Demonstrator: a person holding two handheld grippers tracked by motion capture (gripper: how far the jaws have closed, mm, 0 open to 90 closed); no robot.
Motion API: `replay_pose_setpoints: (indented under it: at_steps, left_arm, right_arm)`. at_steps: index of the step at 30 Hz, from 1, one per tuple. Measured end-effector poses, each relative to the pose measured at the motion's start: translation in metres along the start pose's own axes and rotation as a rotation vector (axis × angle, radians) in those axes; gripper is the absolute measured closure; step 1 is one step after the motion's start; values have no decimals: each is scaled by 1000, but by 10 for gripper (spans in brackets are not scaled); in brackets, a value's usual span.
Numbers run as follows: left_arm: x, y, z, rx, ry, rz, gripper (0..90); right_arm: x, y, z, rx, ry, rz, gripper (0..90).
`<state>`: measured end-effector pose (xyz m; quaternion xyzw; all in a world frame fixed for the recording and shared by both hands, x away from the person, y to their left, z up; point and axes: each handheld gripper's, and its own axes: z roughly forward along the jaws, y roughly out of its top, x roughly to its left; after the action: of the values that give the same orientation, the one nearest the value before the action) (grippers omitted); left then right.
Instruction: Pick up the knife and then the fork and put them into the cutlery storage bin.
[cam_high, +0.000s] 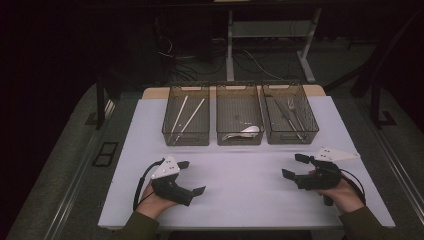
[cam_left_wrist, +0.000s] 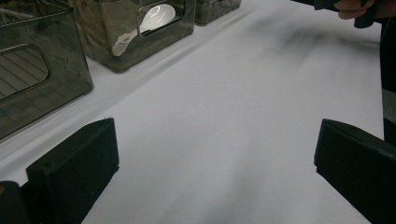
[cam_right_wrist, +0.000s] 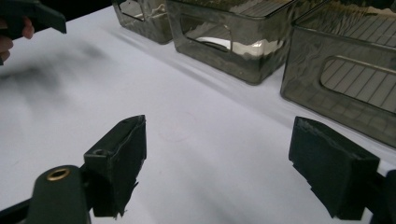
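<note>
My left gripper (cam_high: 192, 177) sits lower left of the frame, jaws spread wide and empty; my right gripper (cam_high: 295, 166) sits lower right, likewise agape. Both rest on the white table (cam_high: 240, 195). Above them, mid-frame, three smoky bins: chopsticks (cam_high: 186, 117), spoon (cam_high: 244, 132), cutlery (cam_high: 291, 116).

3 bins (cam_high: 239, 121) in row at table (cam_high: 240, 200) rear | left tool (cam_high: 191, 177) front-left | right tool (cam_high: 295, 166) front-right
</note>
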<state>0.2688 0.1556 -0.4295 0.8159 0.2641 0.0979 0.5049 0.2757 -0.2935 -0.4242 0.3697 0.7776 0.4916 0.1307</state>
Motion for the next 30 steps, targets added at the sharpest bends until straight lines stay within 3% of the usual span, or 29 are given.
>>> replay_pose_setpoints:
  at_steps: [11,14,20,30]
  left_arm:
    - [0,0,-1,-4,0,2,0]
    - [-1,0,-1,-3,-1,2,0]
    - [-1,0,-1,-1,-3,6,0]
    - [-1,0,-1,1,0,5,0]
  right_arm:
    - [7,-13,-2,21,-7,-1,177]
    - [7,-16,-3,28,-7,1,124]
    - [7,-18,-3,18,-50,-1,120]
    - [8,-19,-2,31,-40,-7,120]
